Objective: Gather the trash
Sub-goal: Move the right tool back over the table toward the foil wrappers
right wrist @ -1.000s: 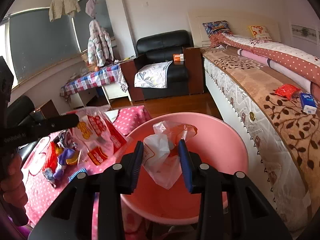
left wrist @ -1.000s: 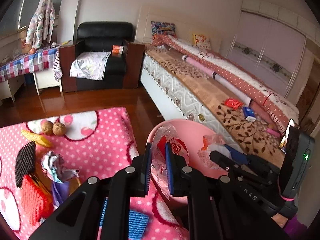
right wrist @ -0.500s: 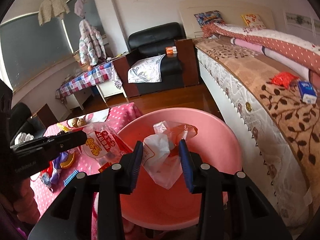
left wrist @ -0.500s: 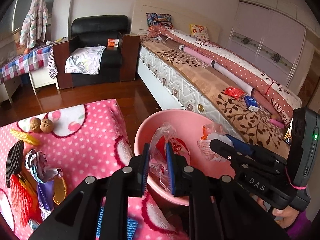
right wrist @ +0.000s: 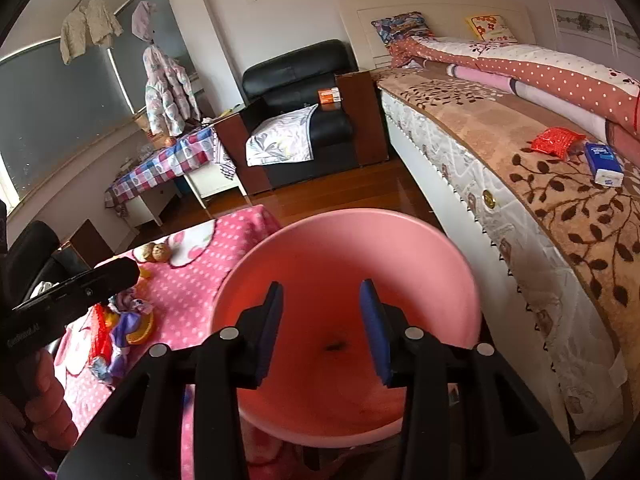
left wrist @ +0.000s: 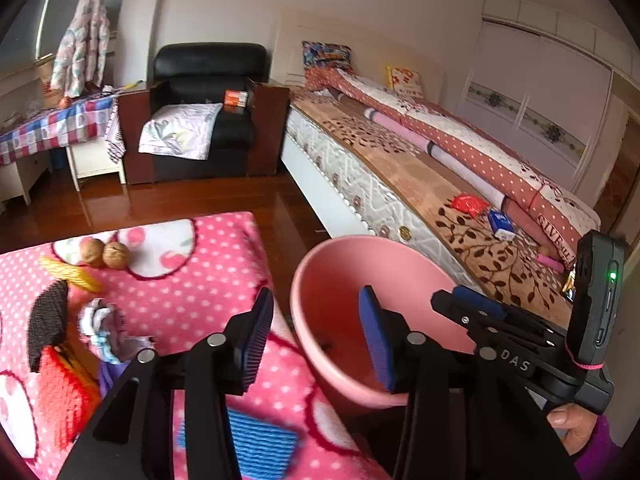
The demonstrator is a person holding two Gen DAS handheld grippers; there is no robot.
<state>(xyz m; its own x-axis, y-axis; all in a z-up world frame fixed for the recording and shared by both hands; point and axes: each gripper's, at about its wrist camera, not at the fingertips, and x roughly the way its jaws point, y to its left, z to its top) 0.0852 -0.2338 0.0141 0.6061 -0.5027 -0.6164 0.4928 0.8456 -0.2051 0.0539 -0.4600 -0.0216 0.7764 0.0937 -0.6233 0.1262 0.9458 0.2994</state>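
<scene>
Jaws of my left gripper [left wrist: 316, 340] have just been opening and now stand spread, nothing between the blue pads; those of my right gripper [right wrist: 322, 334] have also eased apart and hold nothing. Both hang over the pink basin [right wrist: 460, 280], the landmark for everything below, the left at its table-side rim, the right above its middle. Whether the wrappers lie in the basin I cannot tell; only a small dark speck [right wrist: 334, 347] shows on its floor. Left of the basin, on the pink dotted tablecloth [left wrist: 192, 280], remaining trash lies in a heap: crumpled wrappers [left wrist: 102, 328], a red packet [left wrist: 60, 392] and a dark ridged piece [left wrist: 48, 316]. Beyond these sit two walnuts [left wrist: 105, 254]. Right of the basin runs the bed [right wrist: 520, 160], bearing a red packet [right wrist: 556, 141] and a blue box [right wrist: 604, 163]. Farthest from the basin stands a black armchair [left wrist: 208, 76].
</scene>
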